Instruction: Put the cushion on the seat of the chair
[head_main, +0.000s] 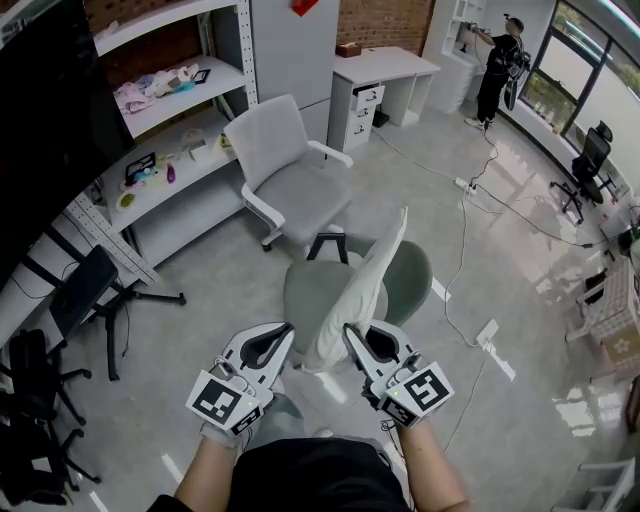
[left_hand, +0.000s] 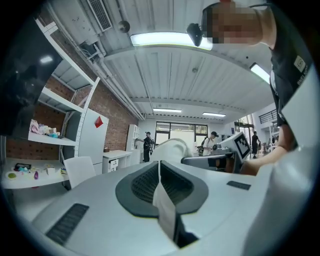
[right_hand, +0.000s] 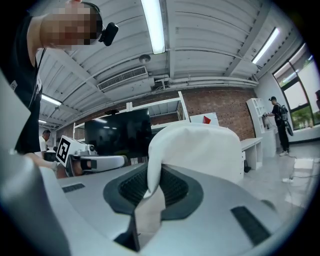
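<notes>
A white desk (head_main: 385, 68) with drawers stands against the brick wall (head_main: 380, 20). Metal shelving (head_main: 190, 100) holds small clutter. A power strip (head_main: 463, 184) trails cable across the floor. A person in black (head_main: 497, 70) stands near the windows.

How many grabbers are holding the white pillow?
2. The left gripper pinches the white fabric cushion's near-left corner. The right gripper pinches its near-right corner, over the grey-green round chair. None hidden.

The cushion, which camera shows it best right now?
The head view: the whole cushion stands on edge over the green chair, pinched by the left gripper and right gripper. The right gripper view shows one bulging end; the left gripper view mostly a thin pinched strip.
</notes>
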